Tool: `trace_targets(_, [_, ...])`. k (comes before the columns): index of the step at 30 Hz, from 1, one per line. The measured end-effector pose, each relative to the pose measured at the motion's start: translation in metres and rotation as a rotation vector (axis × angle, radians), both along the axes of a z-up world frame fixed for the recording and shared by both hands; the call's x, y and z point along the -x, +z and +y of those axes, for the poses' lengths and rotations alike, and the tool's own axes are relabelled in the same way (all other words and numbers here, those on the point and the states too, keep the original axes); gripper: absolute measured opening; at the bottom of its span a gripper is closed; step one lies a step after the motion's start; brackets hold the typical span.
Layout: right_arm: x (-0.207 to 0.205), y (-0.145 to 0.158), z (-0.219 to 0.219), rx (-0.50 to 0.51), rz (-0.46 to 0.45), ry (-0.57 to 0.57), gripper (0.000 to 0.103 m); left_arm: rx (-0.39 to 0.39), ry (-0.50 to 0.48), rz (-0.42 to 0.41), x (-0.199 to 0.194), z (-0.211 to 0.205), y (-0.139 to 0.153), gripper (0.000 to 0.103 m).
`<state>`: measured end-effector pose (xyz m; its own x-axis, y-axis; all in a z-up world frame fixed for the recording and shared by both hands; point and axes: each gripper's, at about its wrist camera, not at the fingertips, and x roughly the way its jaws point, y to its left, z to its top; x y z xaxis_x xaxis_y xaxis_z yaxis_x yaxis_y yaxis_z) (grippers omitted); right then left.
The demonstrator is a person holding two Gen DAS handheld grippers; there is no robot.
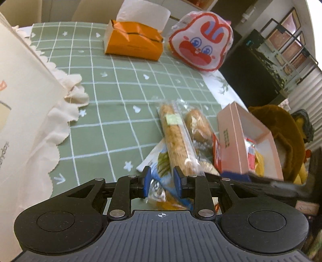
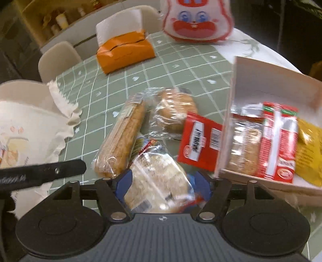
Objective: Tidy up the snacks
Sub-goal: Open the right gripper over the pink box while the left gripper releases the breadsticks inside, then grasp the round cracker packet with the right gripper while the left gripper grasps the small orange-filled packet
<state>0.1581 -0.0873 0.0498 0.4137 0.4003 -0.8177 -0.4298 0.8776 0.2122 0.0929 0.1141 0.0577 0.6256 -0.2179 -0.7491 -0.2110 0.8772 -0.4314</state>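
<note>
A pile of wrapped snacks lies on the green checked tablecloth (image 1: 112,104): a long bread stick pack (image 1: 177,141) (image 2: 120,141), a round bun (image 1: 198,126) (image 2: 175,108) and a red sachet (image 2: 199,141). A pink box (image 1: 231,137) (image 2: 267,84) at the right holds several packs. My left gripper (image 1: 162,181) is open, its jaws on either side of a blue-and-white snack pack (image 1: 160,167). My right gripper (image 2: 163,187) is shut on a clear-wrapped bread pack (image 2: 159,177), close to the box's near wall.
An orange tissue box (image 1: 132,40) (image 2: 124,50) and a rabbit-face bag (image 1: 201,40) (image 2: 197,18) stand at the far side. A cream cloth bag (image 1: 24,104) (image 2: 26,125) lies at the left. A brown plush (image 1: 281,129) sits beyond the table's right edge. Chairs (image 2: 58,58) stand behind.
</note>
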Motion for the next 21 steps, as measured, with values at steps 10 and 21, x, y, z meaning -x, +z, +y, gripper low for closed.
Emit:
trace_targets(10, [0.030, -0.006, -0.016, -0.064, 0.073, 0.000, 0.051, 0.017, -0.038, 0.083, 0.015, -0.006, -0.028, 0.028])
trace_targets(21, [0.082, -0.011, -0.081, -0.043, 0.100, -0.121, 0.041, -0.057, -0.097, 0.052, 0.013, -0.030, -0.031, 0.036])
